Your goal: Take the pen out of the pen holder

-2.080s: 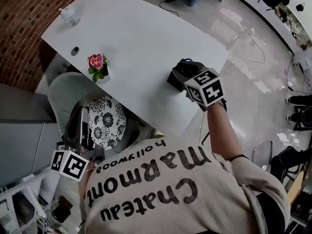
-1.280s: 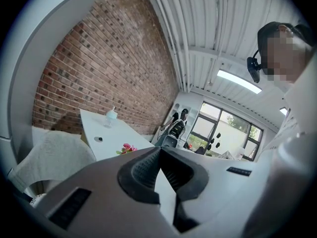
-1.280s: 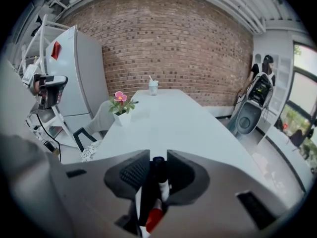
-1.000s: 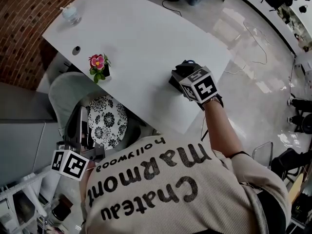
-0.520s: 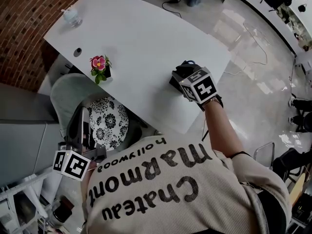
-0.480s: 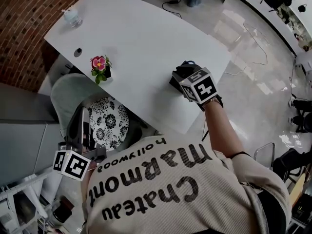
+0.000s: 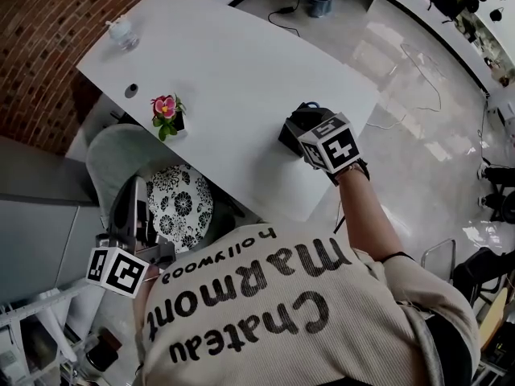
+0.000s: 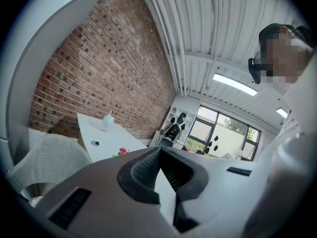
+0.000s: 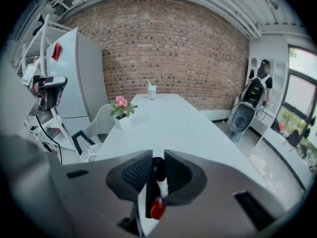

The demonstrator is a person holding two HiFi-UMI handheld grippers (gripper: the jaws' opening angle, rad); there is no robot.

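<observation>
Nearest me, at the lower left of the head view, my left claw [image 7: 133, 191] hangs off the bench beside the chair [image 7: 113, 151]. Its jaws are pressed together on nothing, and it has no part in this step.

At mid-frame right, my right claw [image 9: 157, 158] points down onto the black pen holder [image 7: 294, 124], which stands close to the near edge of the bench [image 7: 233, 71]. In the right gripper view the pen [image 9: 159, 185] stands between the pads, red nearest the camera, then white, then black at its far end. The pads clamp it from both sides.

I judge the grasp made and the lift not yet begun. I cannot tell how much of the pen sits inside the holder. The next move calls for a straight pull along the pen's own line with a firm grip, so the holder neither tips nor drags.

Further toward the upper left stand a flower pot [image 7: 166, 111] and, at the far corner, a cup [image 7: 122, 32].
</observation>
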